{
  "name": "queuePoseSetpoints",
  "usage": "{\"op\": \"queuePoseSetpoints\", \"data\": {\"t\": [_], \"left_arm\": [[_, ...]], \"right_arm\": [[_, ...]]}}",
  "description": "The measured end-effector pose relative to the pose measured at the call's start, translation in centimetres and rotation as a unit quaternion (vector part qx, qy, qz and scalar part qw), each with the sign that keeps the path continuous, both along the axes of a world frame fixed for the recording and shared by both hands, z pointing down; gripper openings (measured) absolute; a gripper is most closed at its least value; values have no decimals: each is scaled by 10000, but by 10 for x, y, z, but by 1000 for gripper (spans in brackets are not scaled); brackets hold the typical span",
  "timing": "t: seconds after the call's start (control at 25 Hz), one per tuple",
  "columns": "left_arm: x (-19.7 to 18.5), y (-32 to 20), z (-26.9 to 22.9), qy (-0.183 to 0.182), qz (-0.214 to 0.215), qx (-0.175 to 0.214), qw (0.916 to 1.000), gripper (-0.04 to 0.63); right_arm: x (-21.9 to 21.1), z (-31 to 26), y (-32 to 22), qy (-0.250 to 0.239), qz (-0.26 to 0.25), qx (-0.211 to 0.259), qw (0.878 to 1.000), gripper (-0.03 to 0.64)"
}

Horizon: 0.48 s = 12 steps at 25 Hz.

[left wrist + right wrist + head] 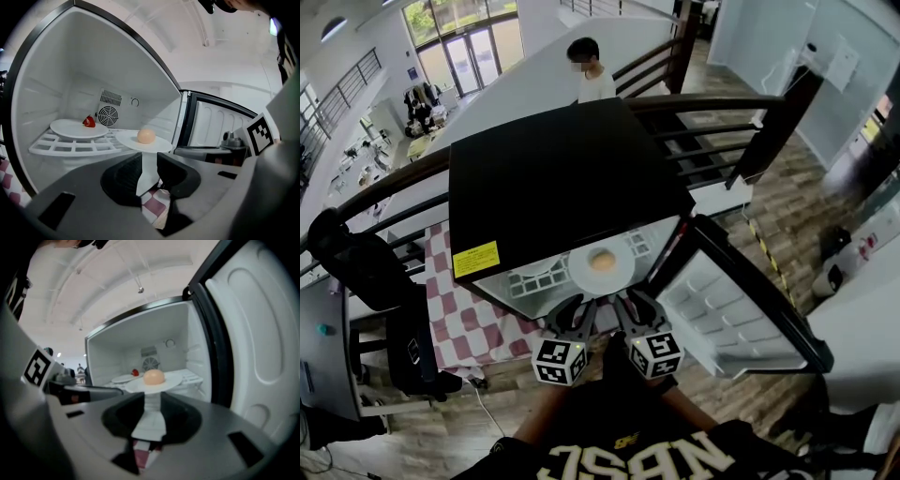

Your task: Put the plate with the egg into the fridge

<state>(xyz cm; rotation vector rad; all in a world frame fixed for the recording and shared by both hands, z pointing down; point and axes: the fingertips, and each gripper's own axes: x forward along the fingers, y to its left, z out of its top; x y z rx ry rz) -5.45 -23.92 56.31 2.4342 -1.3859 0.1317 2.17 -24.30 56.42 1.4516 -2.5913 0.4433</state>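
Note:
A white plate with a tan egg on it sits at the open front of the black mini fridge, level with the white wire shelf. Whether it touches the shelf I cannot tell. My left gripper is shut on the plate's near rim from the left, and my right gripper is shut on it from the right. In the left gripper view the plate and egg stand just beyond the jaws. The right gripper view shows the egg above its jaws.
A second white plate with a small red thing lies on the shelf's back left. The fridge door stands open to the right. The fridge rests on a red-and-white checked cloth. A railing runs behind, with a person beyond it.

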Motion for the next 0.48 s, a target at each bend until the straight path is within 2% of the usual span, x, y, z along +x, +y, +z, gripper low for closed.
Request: {"op": "queuePoseSetpoints", "data": {"t": [0.2,0.48], "left_arm": [[2,-9,0,-27,-41,-8,10000,74],[4,-23,1,-50,-108,-55,9999,63]], "right_arm": [[2,4,-7,-95,27,-94,9999,83],[2,-1,-19,-166,-16,-63,9998,67]]}}
